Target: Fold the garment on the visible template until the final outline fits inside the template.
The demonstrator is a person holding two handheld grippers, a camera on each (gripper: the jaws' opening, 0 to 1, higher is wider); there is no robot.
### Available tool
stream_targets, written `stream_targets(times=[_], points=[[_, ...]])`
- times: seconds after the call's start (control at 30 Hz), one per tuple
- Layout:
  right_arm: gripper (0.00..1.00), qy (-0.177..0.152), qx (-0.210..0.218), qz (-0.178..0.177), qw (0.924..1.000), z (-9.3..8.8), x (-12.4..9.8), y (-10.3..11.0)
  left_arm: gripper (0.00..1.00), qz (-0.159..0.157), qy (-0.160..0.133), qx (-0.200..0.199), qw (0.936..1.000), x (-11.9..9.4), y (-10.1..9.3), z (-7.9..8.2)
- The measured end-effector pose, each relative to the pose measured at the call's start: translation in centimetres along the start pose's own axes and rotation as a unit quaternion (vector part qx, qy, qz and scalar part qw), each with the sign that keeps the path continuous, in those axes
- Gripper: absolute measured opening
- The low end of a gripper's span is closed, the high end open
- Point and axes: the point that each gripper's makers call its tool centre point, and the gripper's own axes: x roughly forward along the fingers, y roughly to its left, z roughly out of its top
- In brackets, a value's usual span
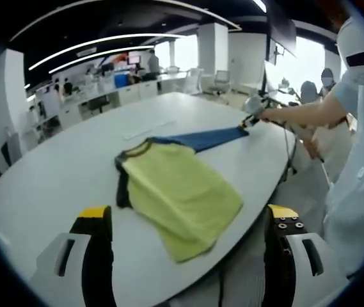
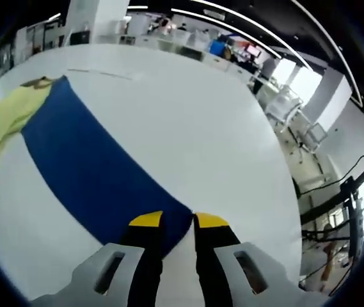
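Left gripper (image 1: 188, 217) jaws spread wide, holding nothing, hovering near the table edge. Just beyond it, yellow short-sleeved shirt with dark trim (image 1: 178, 192) lies flat on the white oval table (image 1: 60, 166). Farther off, right gripper (image 2: 178, 224) pinches the corner of a blue fabric strip (image 2: 92, 166) that runs back to the shirt.

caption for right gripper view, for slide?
Right gripper shut on blue garment corner, stretched across white table.
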Motion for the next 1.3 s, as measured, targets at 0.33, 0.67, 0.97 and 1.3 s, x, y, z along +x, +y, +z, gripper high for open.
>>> stream_targets(times=[0.33, 0.67, 0.97, 1.3], points=[[0.38, -0.015, -0.014, 0.014, 0.9997, 1.1, -1.5, 1.9, 0.95, 0.0, -0.008, -0.001, 1.0, -0.1, 0.0, 0.1], [0.55, -0.033, -0.019, 0.036, 0.9986, 2.2, -2.6, 4.3, 0.95, 0.0, -0.012, -0.001, 0.9999, -0.3, 0.1, -0.1], [0.7, -0.044, -0.029, 0.044, 0.9977, 2.7, -3.7, 5.4, 0.95, 0.001, -0.017, -0.003, 0.9998, -0.5, 0.1, -0.1], [0.87, -0.052, -0.041, 0.068, 0.9955, 3.3, -4.9, 8.1, 0.94, 0.001, -0.024, -0.004, 0.9997, -0.7, 0.2, -0.1]])
